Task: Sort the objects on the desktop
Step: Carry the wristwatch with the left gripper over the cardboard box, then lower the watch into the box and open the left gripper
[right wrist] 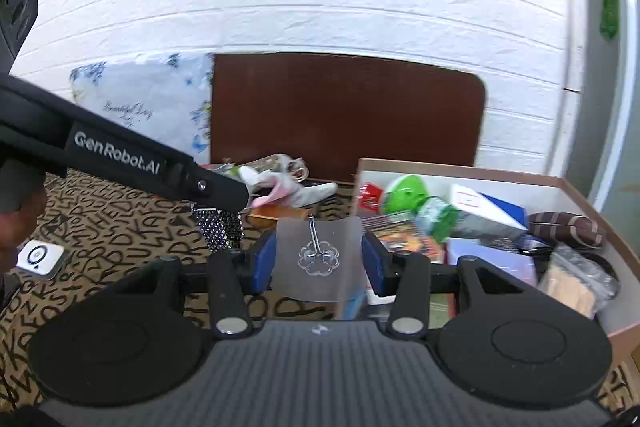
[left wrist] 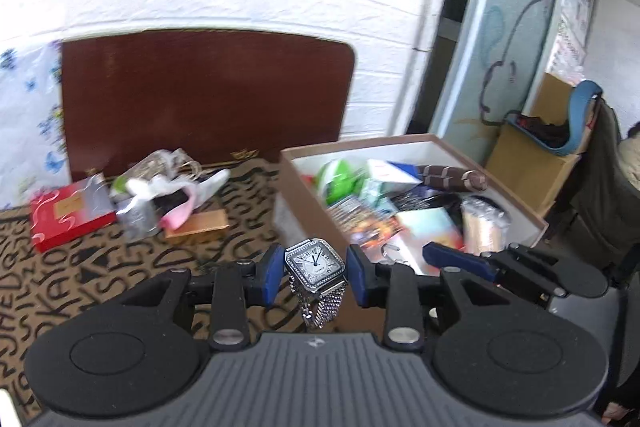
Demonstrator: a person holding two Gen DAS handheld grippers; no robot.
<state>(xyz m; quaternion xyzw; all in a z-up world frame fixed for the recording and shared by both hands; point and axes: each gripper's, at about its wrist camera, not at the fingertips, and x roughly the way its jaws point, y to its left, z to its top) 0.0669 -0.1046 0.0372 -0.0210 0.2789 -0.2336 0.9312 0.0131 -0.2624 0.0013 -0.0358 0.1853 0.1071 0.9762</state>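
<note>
left claw clamps a watch; right claw clamps a clear packet.

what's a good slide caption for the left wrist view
Left gripper holds a square-faced silver watch above the letter-patterned table, beside a cluttered cardboard box.

You have one watch, one clear sleeve, one red box, one storage box, two grippers.

wall: white brick | board: brown, leaning | chair: blue, right
</note>
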